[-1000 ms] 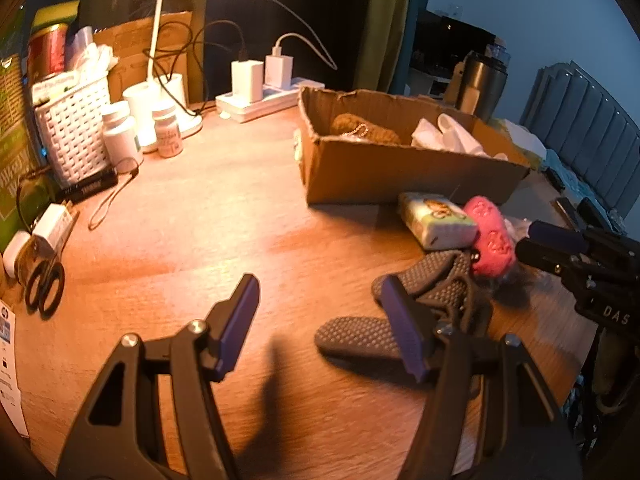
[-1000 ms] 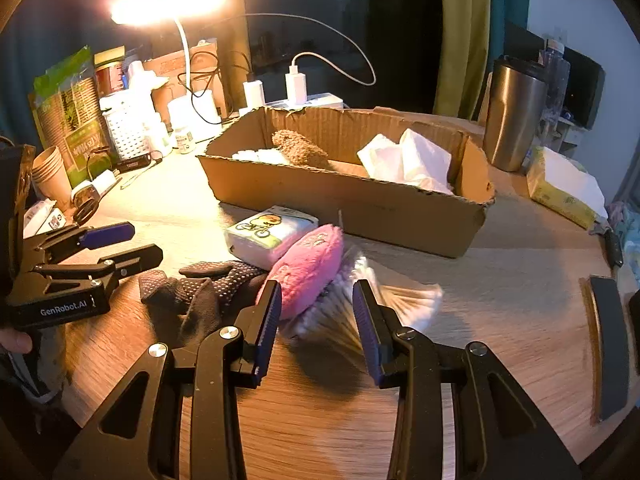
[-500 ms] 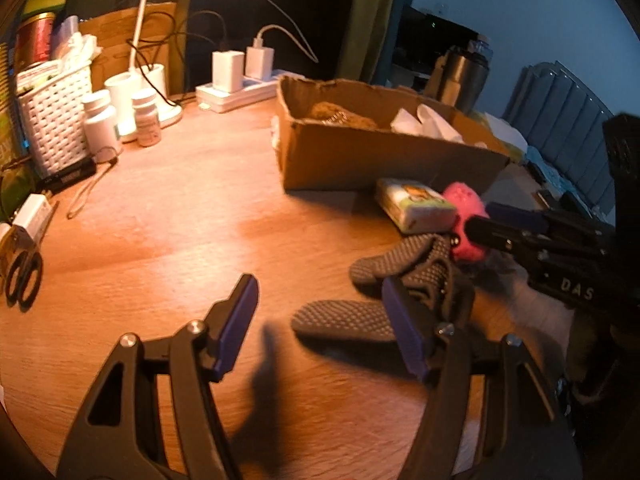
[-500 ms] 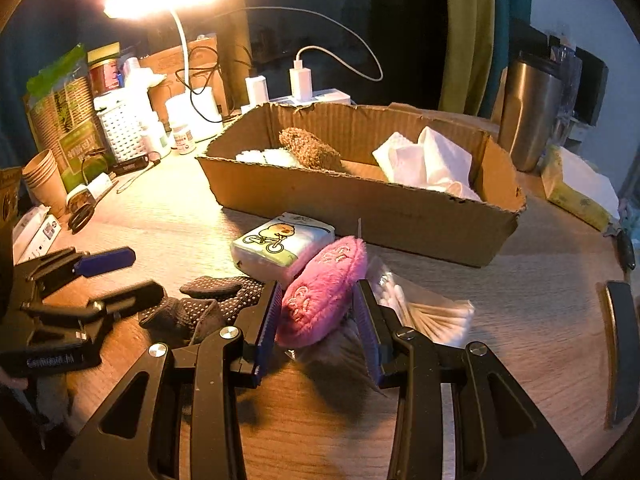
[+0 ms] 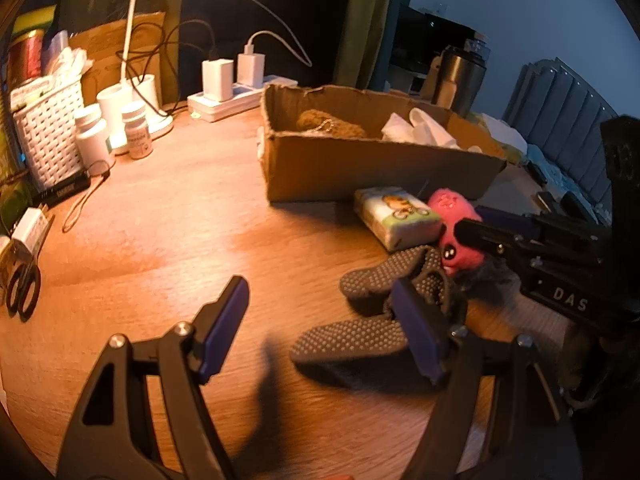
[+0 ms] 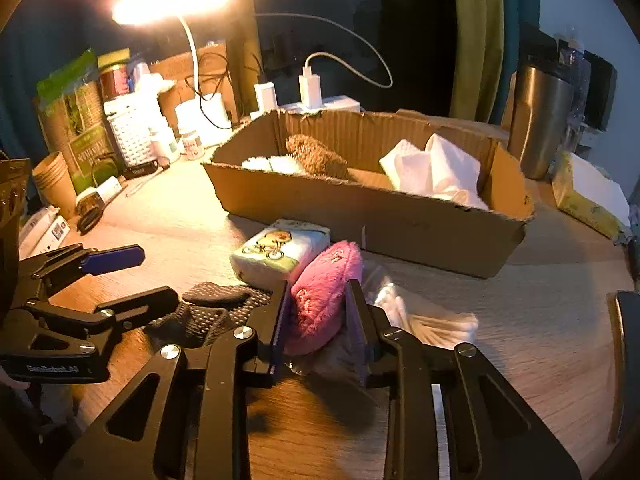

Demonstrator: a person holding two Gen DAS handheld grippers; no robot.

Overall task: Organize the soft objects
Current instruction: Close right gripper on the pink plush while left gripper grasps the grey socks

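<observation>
A pink plush toy (image 6: 324, 292) lies on the wooden table (image 6: 532, 304) in front of a cardboard box (image 6: 360, 216). My right gripper (image 6: 318, 320) has its fingers on both sides of the plush, pressing its flanks. The plush also shows in the left wrist view (image 5: 456, 224). A tissue pack (image 6: 280, 252) lies beside it. Grey dotted gloves (image 5: 384, 308) lie near my left gripper (image 5: 320, 328), which is open and empty, its right finger over a glove. The box holds a brown plush (image 6: 316, 156) and white cloths (image 6: 436, 168).
A bag of cotton swabs (image 6: 432, 320) lies under and right of the pink plush. A lit desk lamp (image 6: 172, 0), white basket (image 5: 48, 136), pill bottles (image 5: 136, 128), power strip (image 5: 240, 96) and scissors (image 5: 24, 288) crowd the left. A steel tumbler (image 6: 540, 116) stands at the right.
My right gripper has moved forward around the pink plush and closed on it. The left gripper has drifted slightly; it stays open by the gloves.
</observation>
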